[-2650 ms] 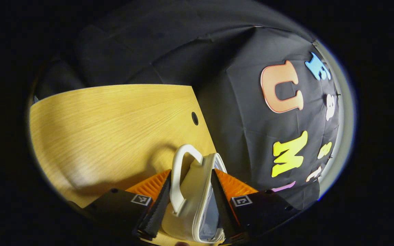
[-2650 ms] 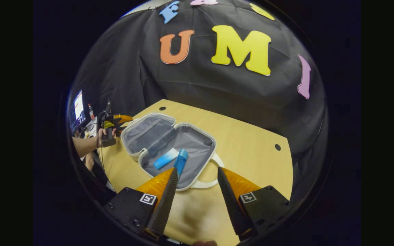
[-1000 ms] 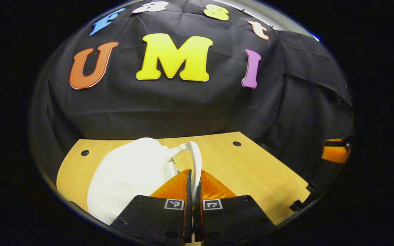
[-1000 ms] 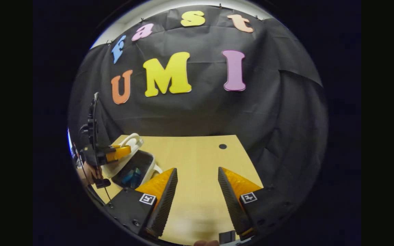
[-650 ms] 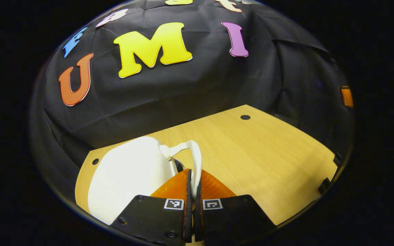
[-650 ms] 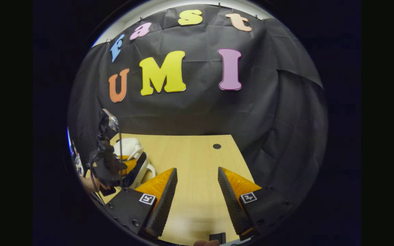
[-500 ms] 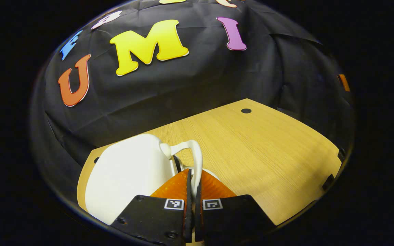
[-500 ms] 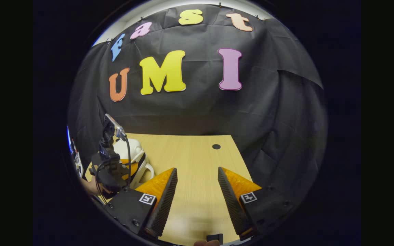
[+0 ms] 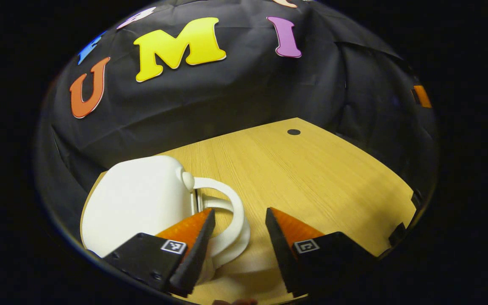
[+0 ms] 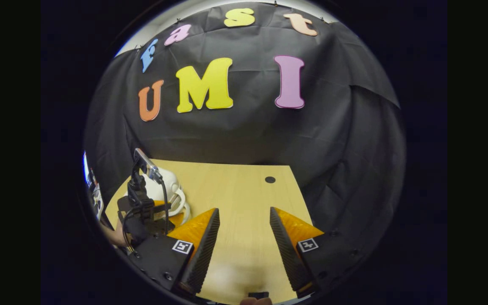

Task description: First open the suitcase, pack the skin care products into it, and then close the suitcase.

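The white suitcase [image 9: 138, 199] lies shut on the wooden table [image 9: 311, 169], so what is inside is hidden. Its two looped handles [image 9: 233, 220] rest together on the tabletop. My left gripper [image 9: 239, 214] is open just above them, with the loops close to its left finger and nothing pinched. In the right gripper view, the suitcase [image 10: 173, 183] sits at the far left with the left gripper [image 10: 168, 211] over its handles. My right gripper [image 10: 244, 212] hangs open over bare table, well to the right of the case.
A round cable hole [image 9: 293, 131] marks the table's far corner, and it is also in the right gripper view [image 10: 270, 179]. A hand [image 10: 115, 237] holds the left gripper at the table's left edge. Black cloth walls close in behind and to the right.
The left gripper was shut on the lid's handle and lowered the lid; it has now opened and let go. The right gripper stayed open and almost still.
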The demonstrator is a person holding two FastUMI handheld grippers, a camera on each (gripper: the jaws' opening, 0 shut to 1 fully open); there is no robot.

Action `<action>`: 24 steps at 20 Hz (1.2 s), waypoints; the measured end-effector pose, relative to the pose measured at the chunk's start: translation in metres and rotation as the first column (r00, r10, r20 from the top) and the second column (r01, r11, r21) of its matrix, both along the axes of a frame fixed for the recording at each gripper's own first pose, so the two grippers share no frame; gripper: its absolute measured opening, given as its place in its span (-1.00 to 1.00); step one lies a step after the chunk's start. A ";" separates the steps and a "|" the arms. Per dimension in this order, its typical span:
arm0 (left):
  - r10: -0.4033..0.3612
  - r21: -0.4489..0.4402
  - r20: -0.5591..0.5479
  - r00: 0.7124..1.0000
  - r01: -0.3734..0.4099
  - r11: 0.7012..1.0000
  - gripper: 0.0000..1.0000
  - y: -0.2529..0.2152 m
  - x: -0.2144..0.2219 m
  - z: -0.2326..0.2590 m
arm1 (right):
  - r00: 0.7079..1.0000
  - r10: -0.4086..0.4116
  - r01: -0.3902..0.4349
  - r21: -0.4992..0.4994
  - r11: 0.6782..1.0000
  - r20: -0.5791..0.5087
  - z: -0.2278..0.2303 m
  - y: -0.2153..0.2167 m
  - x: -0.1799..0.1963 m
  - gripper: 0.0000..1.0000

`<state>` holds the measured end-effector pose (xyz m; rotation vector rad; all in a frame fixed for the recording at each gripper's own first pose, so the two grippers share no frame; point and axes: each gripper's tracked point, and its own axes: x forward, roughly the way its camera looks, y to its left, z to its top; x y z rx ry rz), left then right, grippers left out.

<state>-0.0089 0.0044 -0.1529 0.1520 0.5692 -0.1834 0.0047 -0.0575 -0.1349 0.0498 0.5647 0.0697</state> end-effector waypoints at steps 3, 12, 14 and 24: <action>0.059 -0.065 0.084 0.995 -0.053 0.996 0.93 0.005 0.000 0.043 | 0.999 0.036 -0.036 0.011 0.999 0.037 0.007 0.010 0.012 0.43; 0.353 -0.333 0.373 0.858 -0.232 0.914 0.92 0.092 -0.005 0.245 | 0.944 0.119 -0.133 0.024 0.991 0.308 0.081 0.091 0.075 0.45; 0.397 -0.373 0.380 0.835 -0.254 0.892 0.92 0.116 -0.012 0.256 | 0.934 0.124 -0.144 0.034 0.989 0.336 0.089 0.114 0.084 0.44; 0.483 -0.329 0.498 0.720 -0.359 0.874 0.94 0.198 -0.060 0.300 | 0.885 0.222 -0.258 0.035 0.965 0.410 0.117 0.215 0.079 0.46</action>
